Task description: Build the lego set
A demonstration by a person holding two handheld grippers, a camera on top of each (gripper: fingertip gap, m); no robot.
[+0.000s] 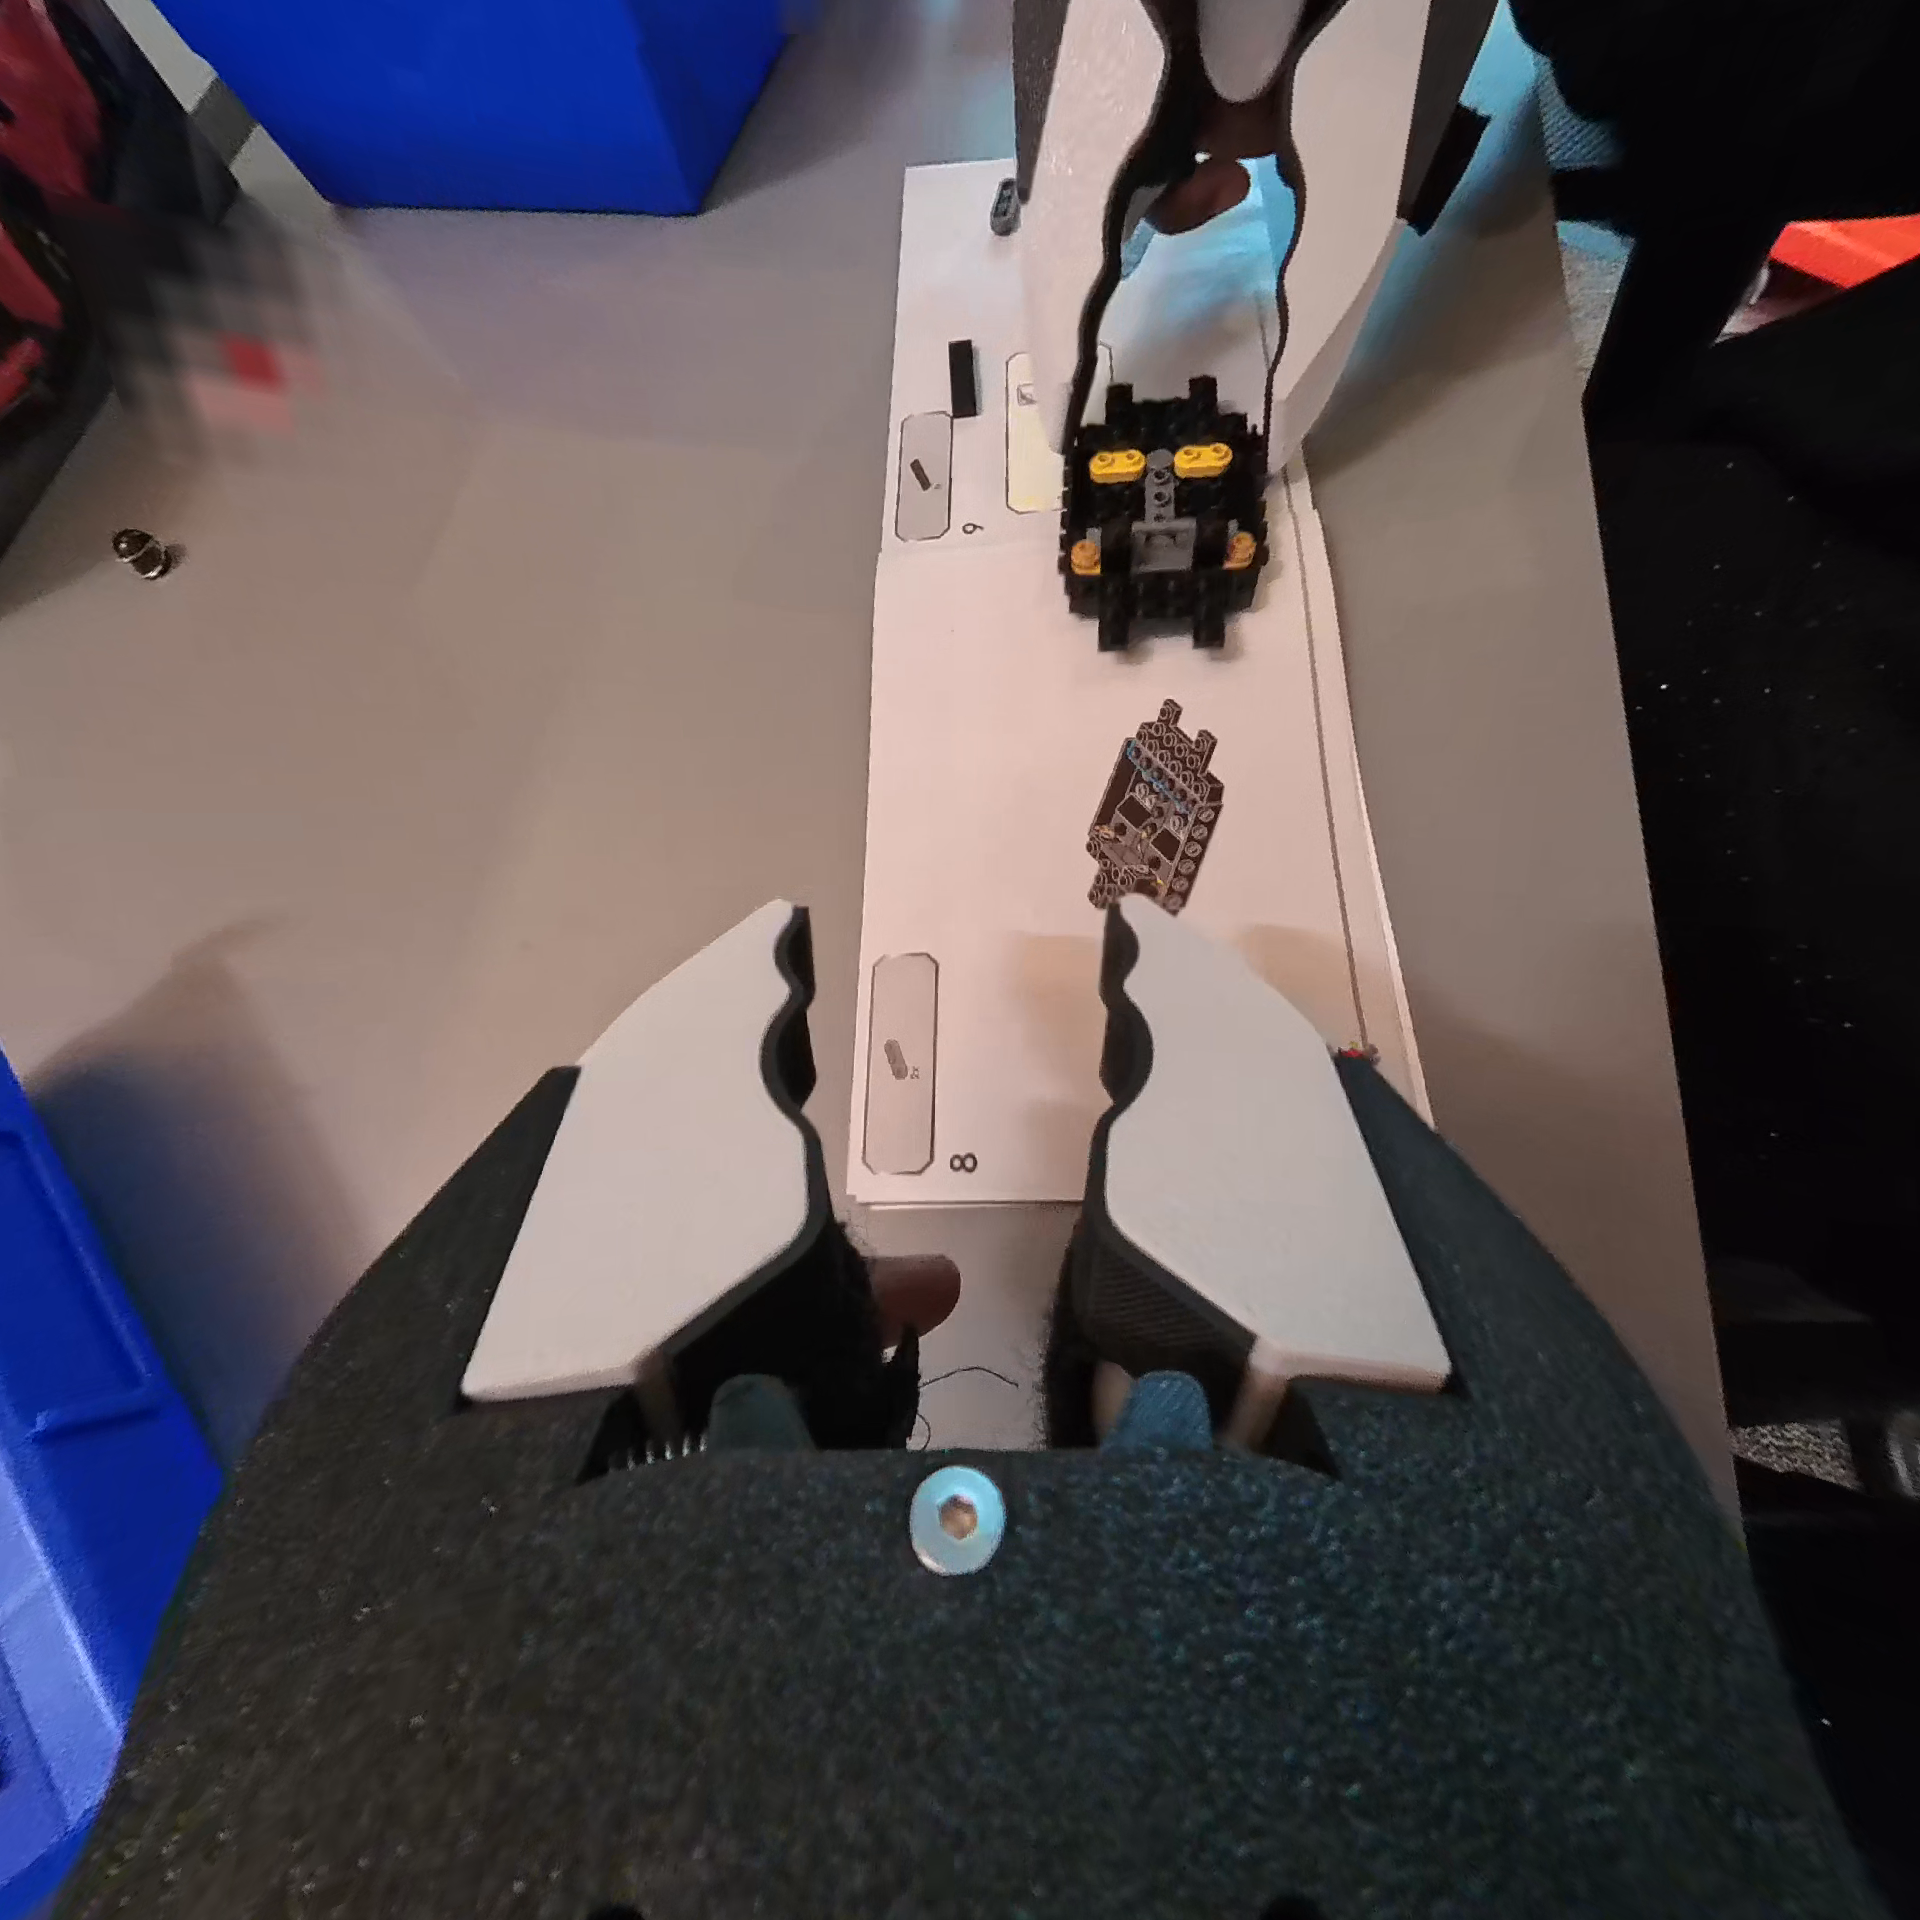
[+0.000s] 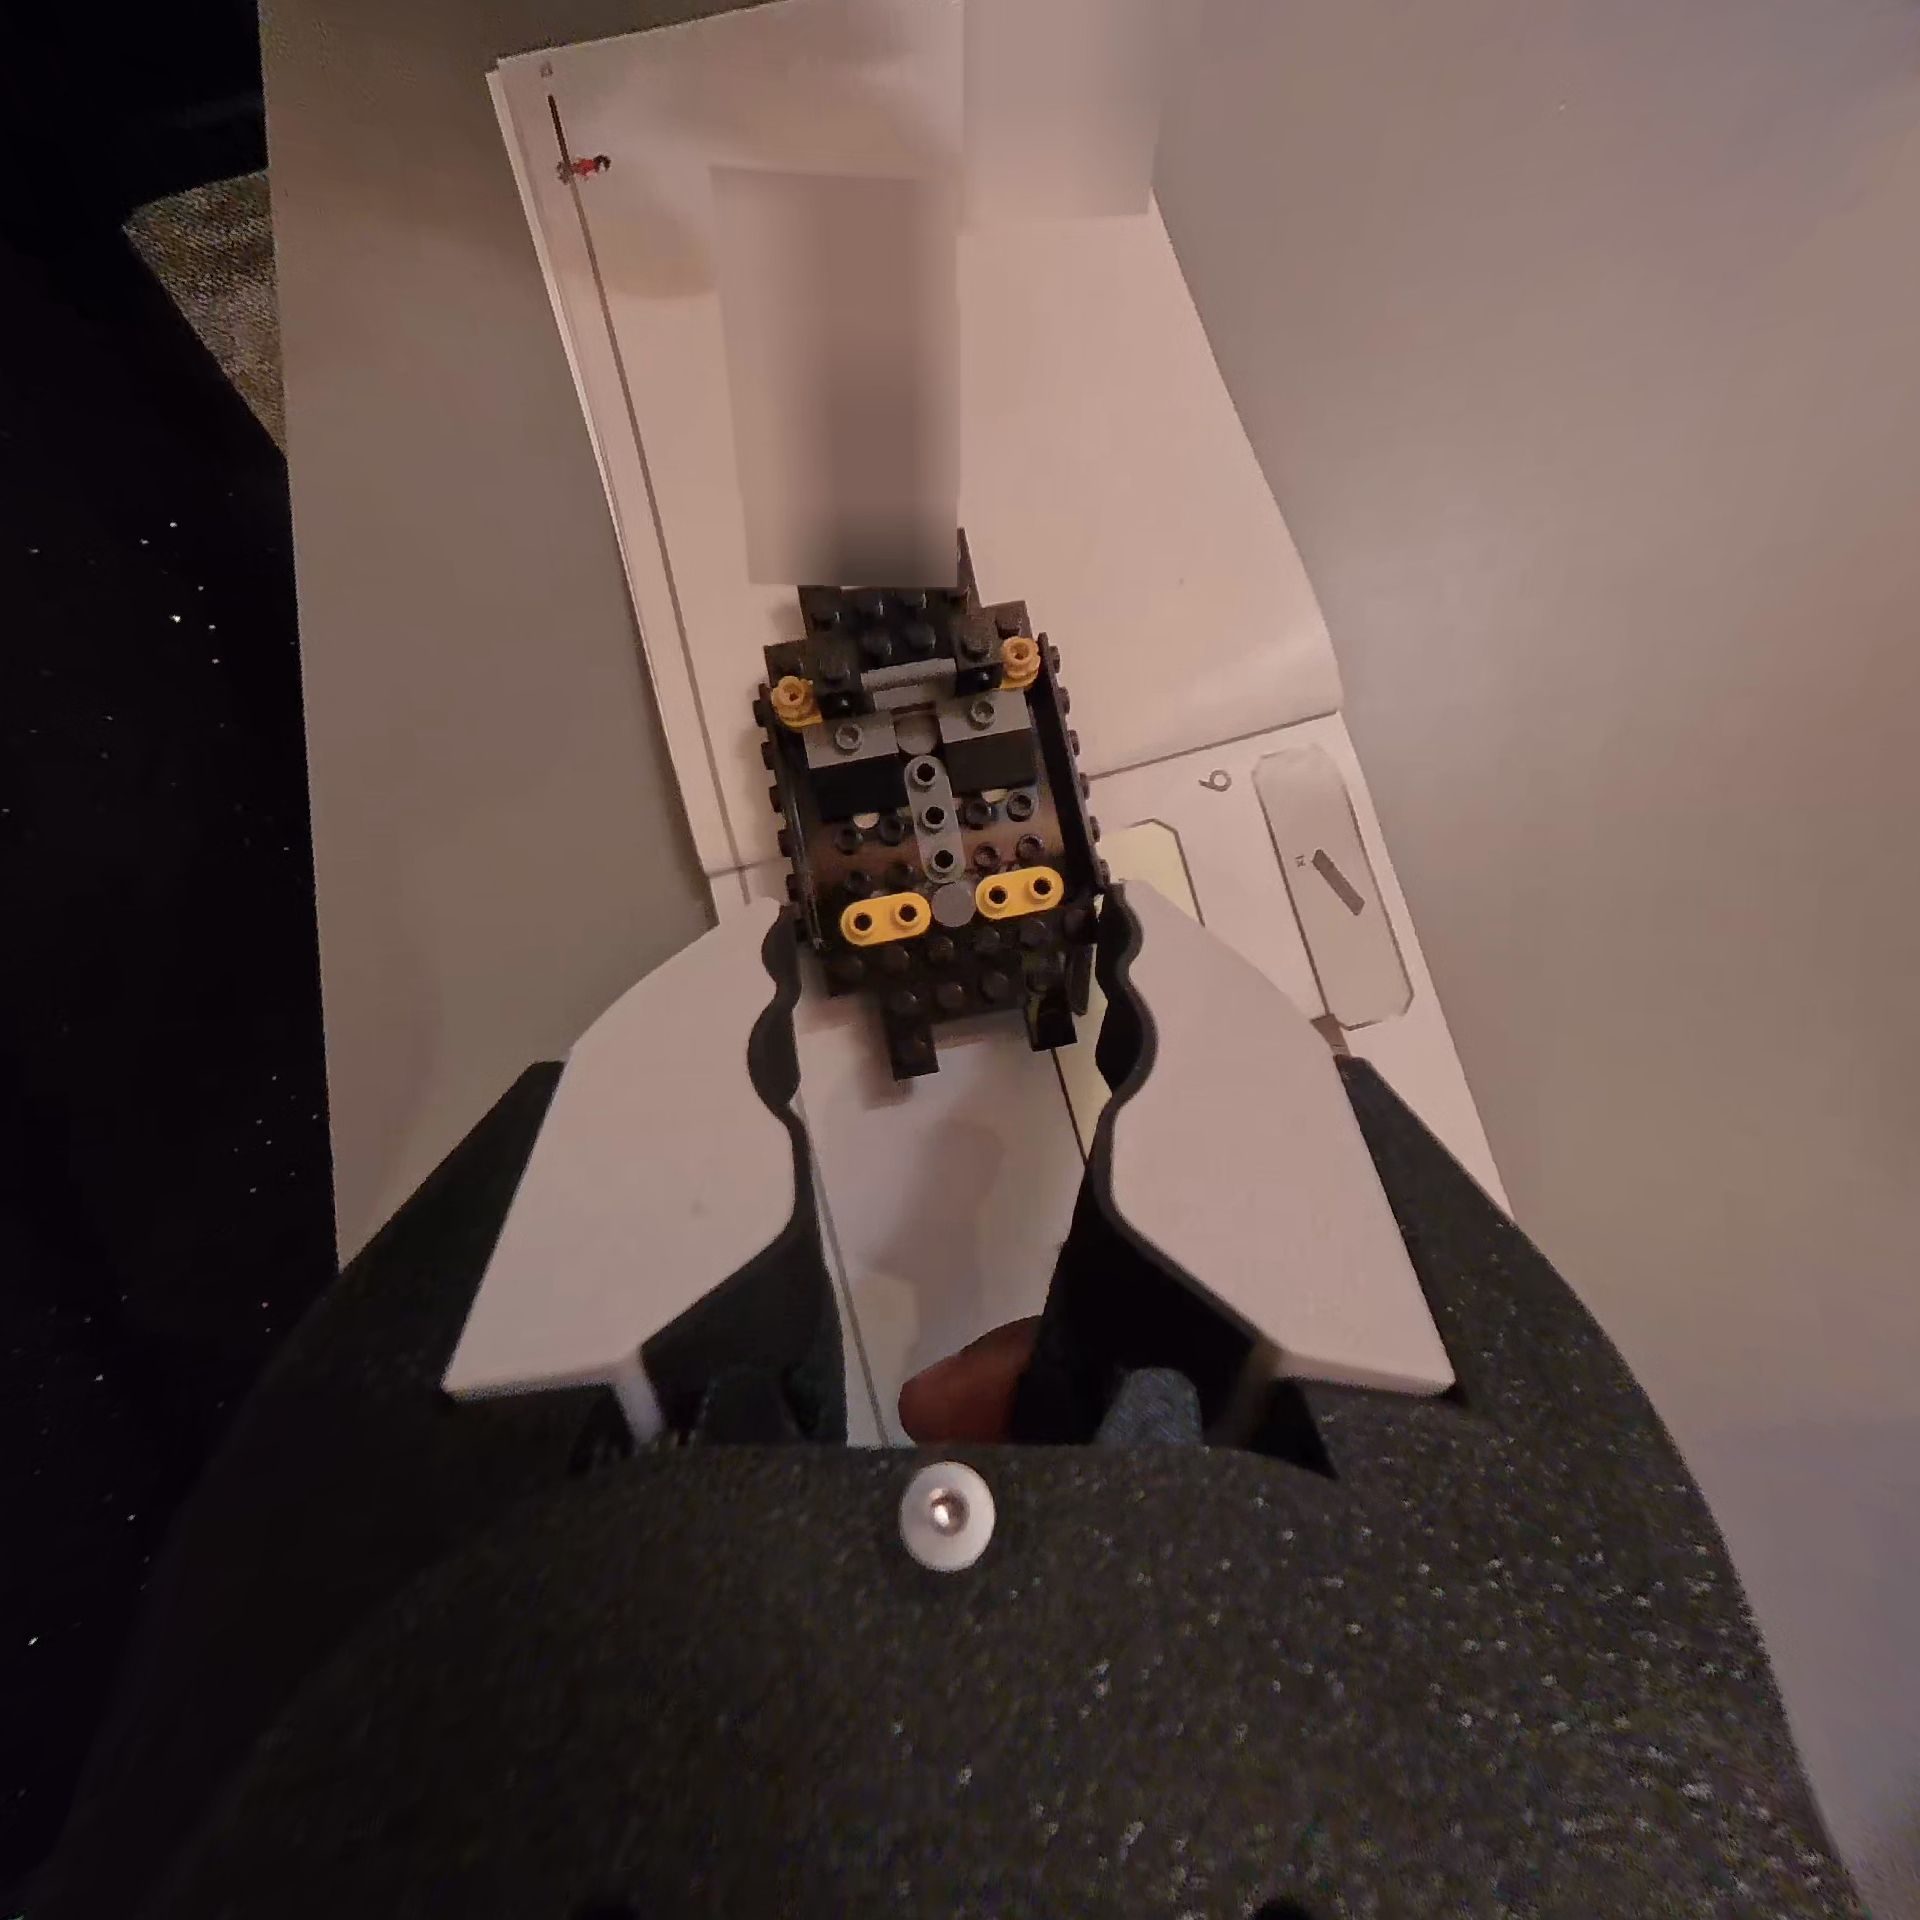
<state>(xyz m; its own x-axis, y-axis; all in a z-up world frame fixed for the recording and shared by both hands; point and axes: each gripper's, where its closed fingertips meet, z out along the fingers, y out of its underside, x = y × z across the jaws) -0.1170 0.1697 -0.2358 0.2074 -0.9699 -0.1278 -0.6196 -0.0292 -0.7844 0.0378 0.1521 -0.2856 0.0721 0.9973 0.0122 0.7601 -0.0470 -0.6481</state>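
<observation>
A half-built black lego model (image 2: 925,821) with yellow and grey pieces sits on an open instruction booklet (image 2: 1132,436). The right gripper (image 2: 940,920) straddles the model's near end, its fingertips at either side wall; whether they press or only flank it cannot be told. The left gripper (image 1: 956,914) hangs spread and empty, the model (image 1: 1164,514) well ahead of it. Bracing the model seems the step in hand; next, the left gripper likely must fetch the loose black piece (image 1: 963,376) lying beyond on the booklet (image 1: 977,748).
</observation>
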